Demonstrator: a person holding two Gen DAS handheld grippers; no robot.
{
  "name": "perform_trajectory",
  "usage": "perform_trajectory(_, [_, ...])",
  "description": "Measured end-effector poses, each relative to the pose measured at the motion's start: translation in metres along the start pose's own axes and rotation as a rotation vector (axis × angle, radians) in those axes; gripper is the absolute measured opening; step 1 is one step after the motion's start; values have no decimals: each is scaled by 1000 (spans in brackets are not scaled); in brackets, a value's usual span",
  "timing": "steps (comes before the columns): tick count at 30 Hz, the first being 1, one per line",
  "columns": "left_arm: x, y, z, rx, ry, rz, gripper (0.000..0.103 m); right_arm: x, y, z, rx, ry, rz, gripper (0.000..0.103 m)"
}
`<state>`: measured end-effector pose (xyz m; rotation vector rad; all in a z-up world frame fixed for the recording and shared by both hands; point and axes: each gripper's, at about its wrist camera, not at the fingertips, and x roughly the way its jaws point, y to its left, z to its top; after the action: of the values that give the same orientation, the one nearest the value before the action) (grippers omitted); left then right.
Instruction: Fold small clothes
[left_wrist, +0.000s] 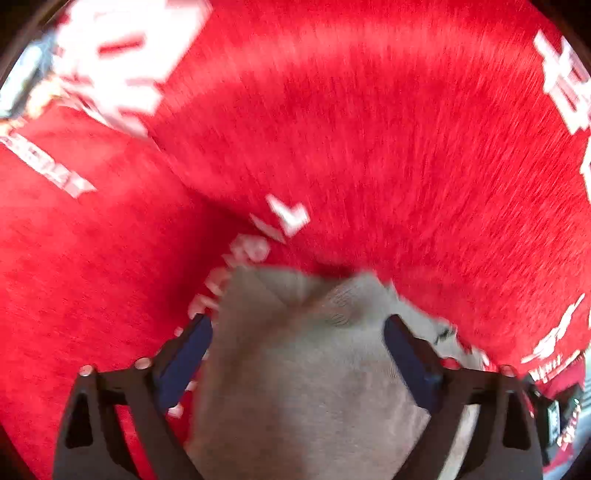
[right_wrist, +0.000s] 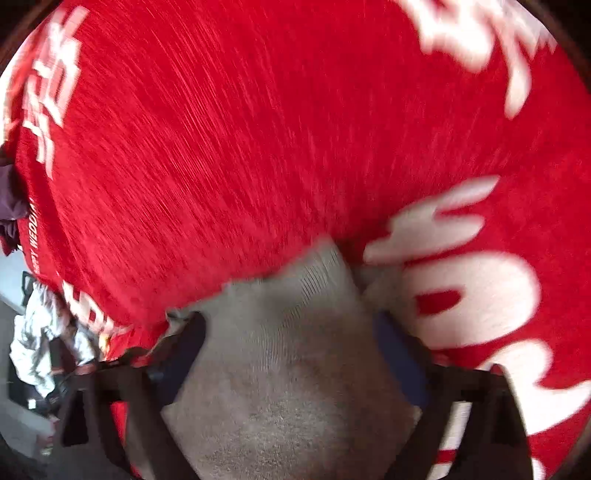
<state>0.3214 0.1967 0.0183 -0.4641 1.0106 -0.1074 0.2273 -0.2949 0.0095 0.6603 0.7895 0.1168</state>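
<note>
A small grey knitted garment (left_wrist: 295, 387) lies on a red cloth with white lettering (left_wrist: 369, 147). In the left wrist view it fills the gap between the fingers of my left gripper (left_wrist: 297, 321), whose jaws stand wide apart without pinching it. The right wrist view shows the same grey garment (right_wrist: 288, 369), ribbed at its far end, between the wide-spread fingers of my right gripper (right_wrist: 291, 321). It rests loosely there on the red cloth (right_wrist: 221, 147). Both views are blurred. The near part of the garment is hidden below the frame edges.
The red cloth covers nearly the whole surface in both views. Past its left edge in the right wrist view a crumpled white fabric (right_wrist: 40, 332) and a dark purple item (right_wrist: 11, 195) lie over a pale floor.
</note>
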Motion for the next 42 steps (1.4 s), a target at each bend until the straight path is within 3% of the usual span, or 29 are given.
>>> perform_trajectory(3, [-22, 11, 1, 0, -14, -10, 97, -17, 5, -1, -24, -7, 7, 97])
perform_trajectory(6, [-19, 6, -1, 69, 2, 63, 97, -19, 11, -8, -92, 19, -30, 97])
perform_trajectory(10, [7, -34, -15, 170, 60, 44, 97, -2, 19, -14, -110, 74, -47, 97])
perform_trajectory(12, [29, -61, -27, 268, 107, 23, 98, 13, 28, -17, -136, 119, -33, 97])
perform_trajectory(15, [67, -73, -38, 366, 164, 146, 97, 41, 32, -23, -188, 235, -39, 97])
perform_trajectory(17, [82, -60, -41, 365, 200, 194, 97, 52, 20, -22, -170, 273, -66, 97])
perform_trajectory(18, [78, -57, -41, 368, 177, 177, 97, 47, 10, -18, -141, 247, -42, 96])
perform_trajectory(20, [63, -53, -41, 381, 136, 236, 97, 37, -4, -11, -72, 218, -6, 96])
perform_trajectory(22, [54, -49, -38, 364, 120, 197, 97, 24, -16, -4, -34, 176, -51, 96])
perform_trajectory(26, [54, -53, -24, 288, 106, 155, 97, 20, -19, 10, 24, 119, 50, 97])
perform_trajectory(28, [68, -58, -25, 296, 121, 178, 97, 35, -7, 11, -6, 155, 68, 97])
perform_trajectory(30, [89, -56, -29, 319, 175, 271, 98, 60, 3, 7, -46, 254, 66, 97])
perform_trajectory(32, [86, -47, -24, 271, 180, 246, 98, 71, 1, 5, -80, 294, 4, 96])
perform_trajectory(35, [55, -42, -19, 285, 100, 314, 98, 50, -6, 11, -82, 216, -185, 96])
perform_trajectory(36, [43, -41, -21, 300, 75, 315, 98, 34, -8, 12, -95, 175, -192, 96])
perform_trajectory(42, [-7, -11, -42, 295, 46, 301, 98, -49, 30, -32, -283, 96, -1, 98])
